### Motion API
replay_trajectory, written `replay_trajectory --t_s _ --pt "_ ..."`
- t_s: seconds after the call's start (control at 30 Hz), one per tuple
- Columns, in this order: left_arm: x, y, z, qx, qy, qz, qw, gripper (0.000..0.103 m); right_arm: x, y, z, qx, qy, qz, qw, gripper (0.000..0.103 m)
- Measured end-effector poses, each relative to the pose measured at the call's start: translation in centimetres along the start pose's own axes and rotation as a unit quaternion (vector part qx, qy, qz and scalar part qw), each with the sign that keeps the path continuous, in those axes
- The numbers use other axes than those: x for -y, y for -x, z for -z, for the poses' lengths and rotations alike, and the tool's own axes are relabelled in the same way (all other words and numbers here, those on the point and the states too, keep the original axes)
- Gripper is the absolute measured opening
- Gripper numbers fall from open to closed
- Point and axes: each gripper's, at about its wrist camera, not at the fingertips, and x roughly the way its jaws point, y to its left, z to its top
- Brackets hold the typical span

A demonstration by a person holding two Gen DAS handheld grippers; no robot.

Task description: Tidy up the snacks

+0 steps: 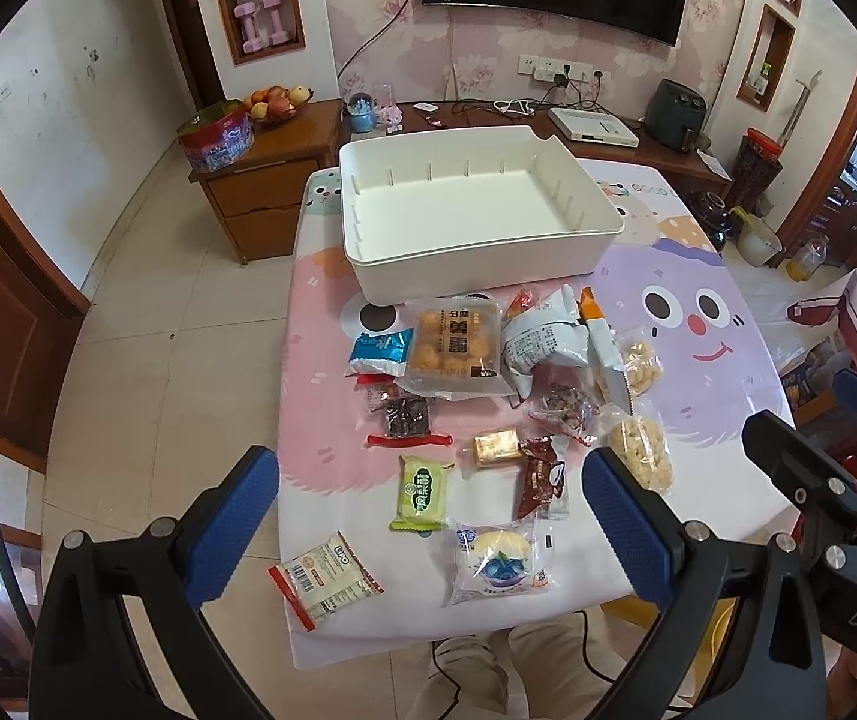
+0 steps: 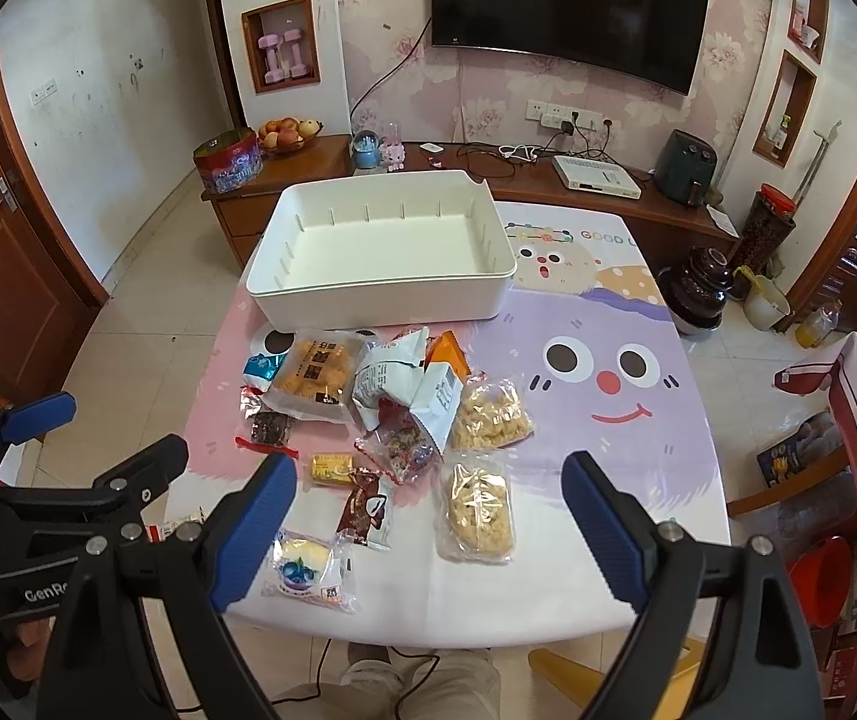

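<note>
An empty white bin (image 1: 476, 213) (image 2: 380, 252) stands at the table's far end. Several snack packets lie in front of it: a large biscuit pack (image 1: 452, 345) (image 2: 317, 375), a green packet (image 1: 422, 492), a blueberry cake packet (image 1: 500, 564) (image 2: 308, 567), a red-edged cracker packet (image 1: 326, 579), a brown packet (image 1: 539, 477) (image 2: 365, 507), a gold bar (image 1: 497, 447) (image 2: 332, 468) and two puffed-rice packs (image 2: 479, 507) (image 2: 491, 414). My left gripper (image 1: 428, 504) hovers open above the near packets. My right gripper (image 2: 428, 516) is open too, above the nearer puffed-rice pack.
The table (image 2: 638, 480) wears a cartoon cloth; its right half is bare. A low wooden cabinet (image 1: 272, 180) with a fruit bowl and a tin stands behind. The person's legs (image 2: 392, 684) show under the near edge. The right gripper's body (image 1: 818, 480) intrudes at the left wrist view's right.
</note>
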Motion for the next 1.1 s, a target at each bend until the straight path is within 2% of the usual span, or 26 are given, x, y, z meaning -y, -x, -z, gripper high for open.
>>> replay_trajectory --t_s 0.83,1.1 --pt "-0.2 -0.4 -0.3 -0.005 0.0 -0.001 1.0 0.101 -0.8 -0.7 0.0 -0.006 0.0 -0.005 1.0 0.09" --pt "-0.6 -0.6 -0.2 0.002 0.001 0.006 1.0 0.101 -1.6 -1.2 0.2 -0.009 0.015 -0.02 1.0 0.088"
